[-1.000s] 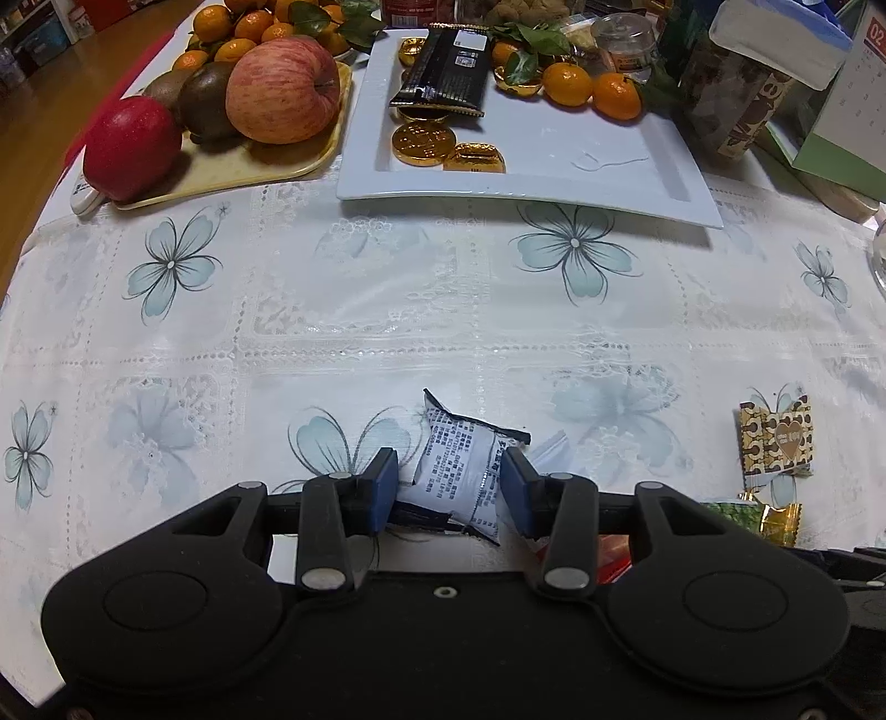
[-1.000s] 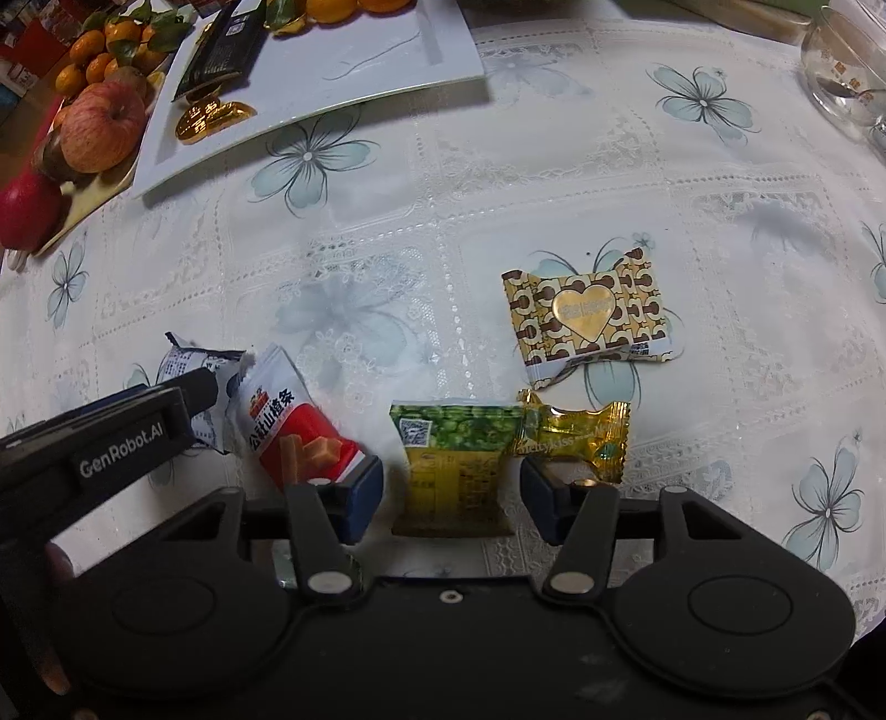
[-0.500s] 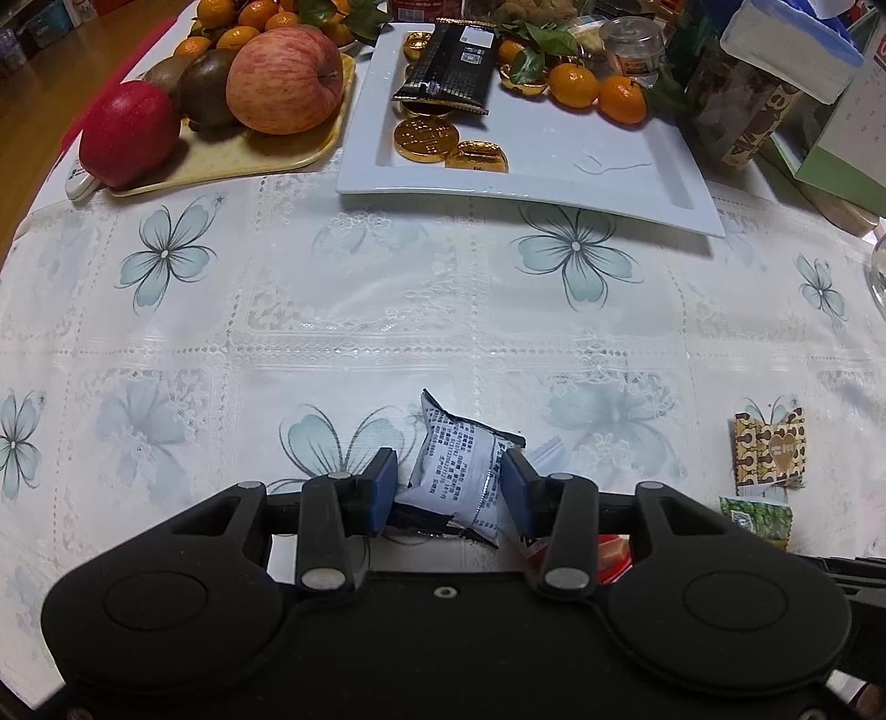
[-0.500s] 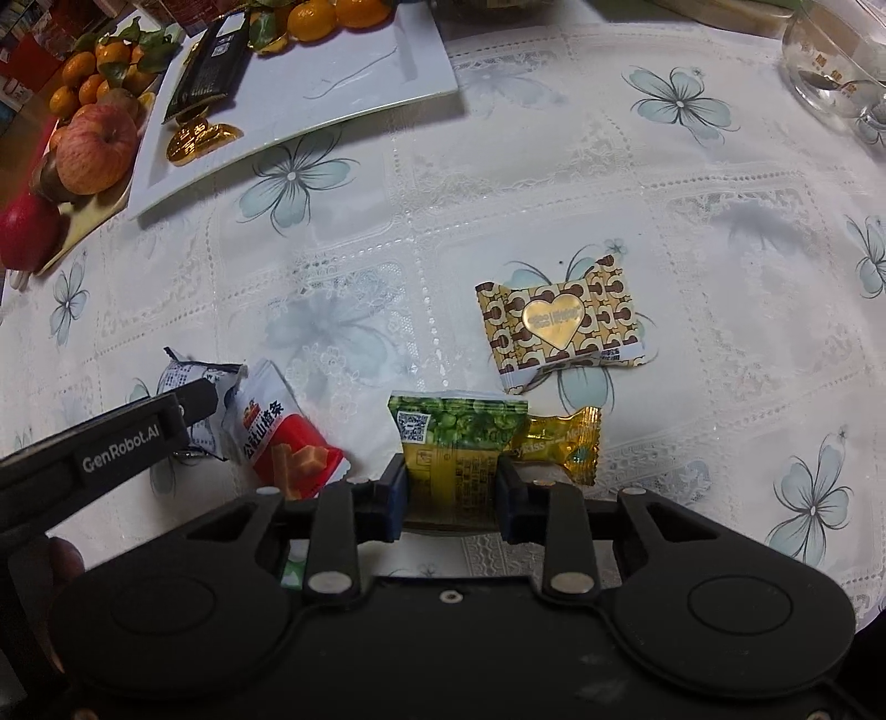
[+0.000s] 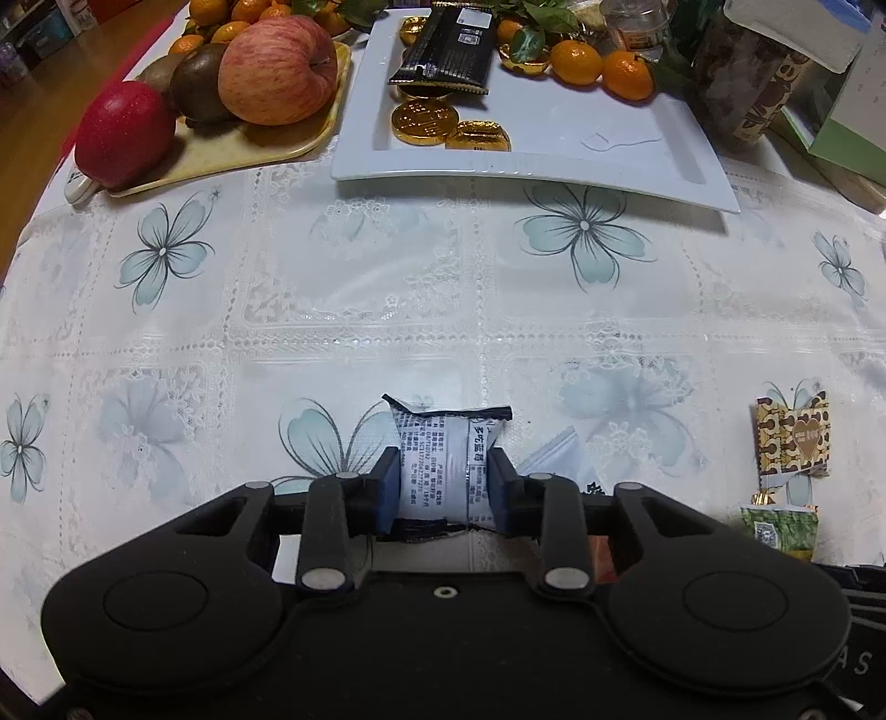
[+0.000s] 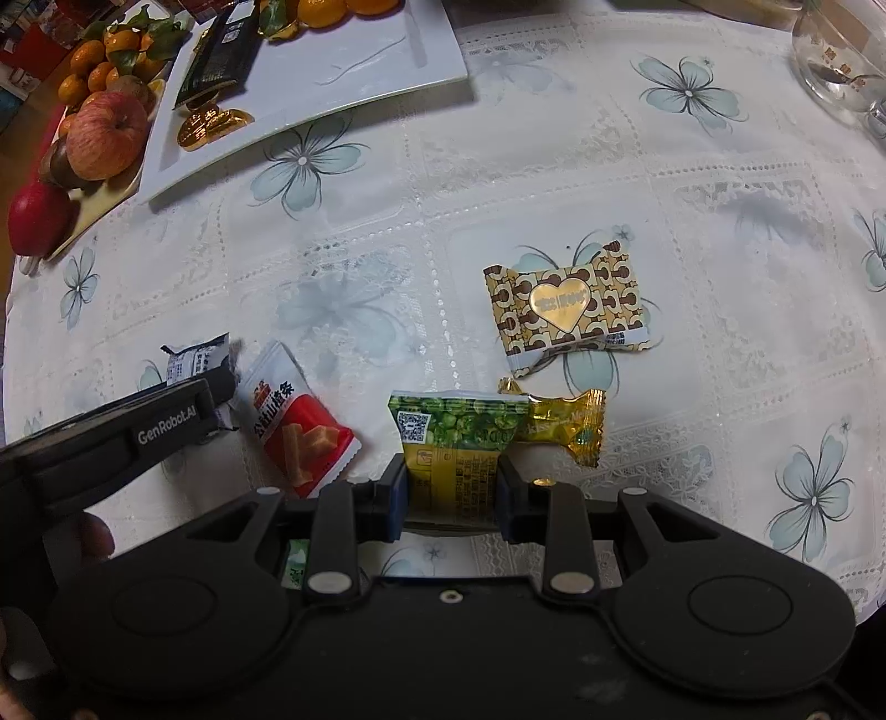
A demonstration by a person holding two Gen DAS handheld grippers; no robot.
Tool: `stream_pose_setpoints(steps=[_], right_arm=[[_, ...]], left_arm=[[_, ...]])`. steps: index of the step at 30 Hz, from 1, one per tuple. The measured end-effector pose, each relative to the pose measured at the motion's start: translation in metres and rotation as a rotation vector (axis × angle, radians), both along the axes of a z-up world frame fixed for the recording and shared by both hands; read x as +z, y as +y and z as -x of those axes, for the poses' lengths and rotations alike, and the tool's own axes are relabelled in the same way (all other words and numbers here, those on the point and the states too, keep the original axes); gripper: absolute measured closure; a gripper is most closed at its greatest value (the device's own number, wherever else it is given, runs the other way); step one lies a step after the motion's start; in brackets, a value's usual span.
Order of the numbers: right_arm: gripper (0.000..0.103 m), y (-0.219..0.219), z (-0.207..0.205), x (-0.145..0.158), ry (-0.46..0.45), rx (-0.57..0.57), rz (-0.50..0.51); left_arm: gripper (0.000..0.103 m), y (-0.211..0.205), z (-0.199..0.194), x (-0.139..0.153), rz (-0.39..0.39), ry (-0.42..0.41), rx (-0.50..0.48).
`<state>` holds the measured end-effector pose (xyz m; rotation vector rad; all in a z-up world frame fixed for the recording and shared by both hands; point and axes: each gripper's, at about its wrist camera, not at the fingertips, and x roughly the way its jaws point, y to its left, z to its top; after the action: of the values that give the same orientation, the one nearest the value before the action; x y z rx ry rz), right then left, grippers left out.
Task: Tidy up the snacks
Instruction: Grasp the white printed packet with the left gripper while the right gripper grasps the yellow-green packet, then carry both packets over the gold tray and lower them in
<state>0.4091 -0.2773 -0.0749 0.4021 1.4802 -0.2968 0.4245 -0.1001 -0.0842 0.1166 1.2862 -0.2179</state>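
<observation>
Clearly both packets are light, soft and crinkly, best pinched across the flat middle: the left gripper [image 5: 443, 484] is closing its jaws on the white snack packet [image 5: 446, 457] with black print, pads at its sides, while the right gripper [image 6: 449, 493] pinches the green-and-yellow pea packet [image 6: 454, 448], both low over the tablecloth [image 5: 387, 288]. Farther off lie the red packet [image 6: 299, 426], gold candy [image 6: 570, 429] and heart-printed packet [image 6: 565, 310], with the white plate [image 5: 637, 160] beyond.

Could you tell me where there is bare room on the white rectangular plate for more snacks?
The white rectangular plate is bare in its near right part, beside the gold foil coins. Its far side is crowded by the black wrapper and mandarins.
</observation>
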Motion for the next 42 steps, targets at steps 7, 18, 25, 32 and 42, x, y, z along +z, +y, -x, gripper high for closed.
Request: stream_pose_setpoints(steps=[7,18,25,32,42], right_arm=[[0.070,-0.003,0.007,0.012,-0.016,0.020,-0.020],[0.070,-0.004,0.061,0.071,-0.126,0.053,0.009],[0.070,0.000,0.110,0.106,-0.206,0.072,0.054],[0.070,0.006,0.165,0.095,-0.212,0.059,0.031],[0.070,0.023,0.248,0.066,-0.189,0.032,0.005]], left_arm=[[0.063,0.004,0.010,0.015,-0.013,0.011,0.026],[0.063,0.025,0.083,0.080,0.080,-0.018,0.018],[0.063,0.033,0.145,0.109,0.057,-0.132,-0.012],[0.063,0.049,0.205,0.099,0.071,-0.122,0.001],[0.063,0.068,0.268,0.081,0.056,-0.117,0.014]])
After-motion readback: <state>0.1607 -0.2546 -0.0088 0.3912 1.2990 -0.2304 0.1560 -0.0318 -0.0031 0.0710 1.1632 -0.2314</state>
